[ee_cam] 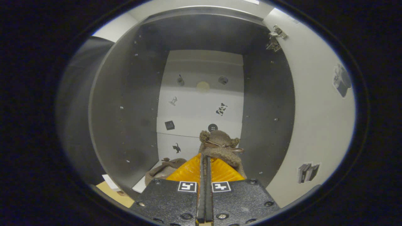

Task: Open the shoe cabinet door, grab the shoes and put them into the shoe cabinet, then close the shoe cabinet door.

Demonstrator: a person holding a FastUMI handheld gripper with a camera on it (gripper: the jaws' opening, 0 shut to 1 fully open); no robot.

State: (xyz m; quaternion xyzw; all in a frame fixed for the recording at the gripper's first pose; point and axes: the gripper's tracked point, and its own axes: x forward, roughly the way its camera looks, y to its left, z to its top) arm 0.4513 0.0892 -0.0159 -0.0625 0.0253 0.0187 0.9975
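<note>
Gripper view: claw [204, 157] clenched on a brown shoe [221, 146] held just ahead, inside the open cabinet [125, 103].

The claw [204, 160] hides the rear of the brown shoe [221, 147], so whether its fingers press on the fabric cannot be told. A second shoe [165, 168] at lower left is half hidden by the claw body. The stickers [221, 109] on the cabinet's back wall [201, 94] are too small to read clearly.
</note>
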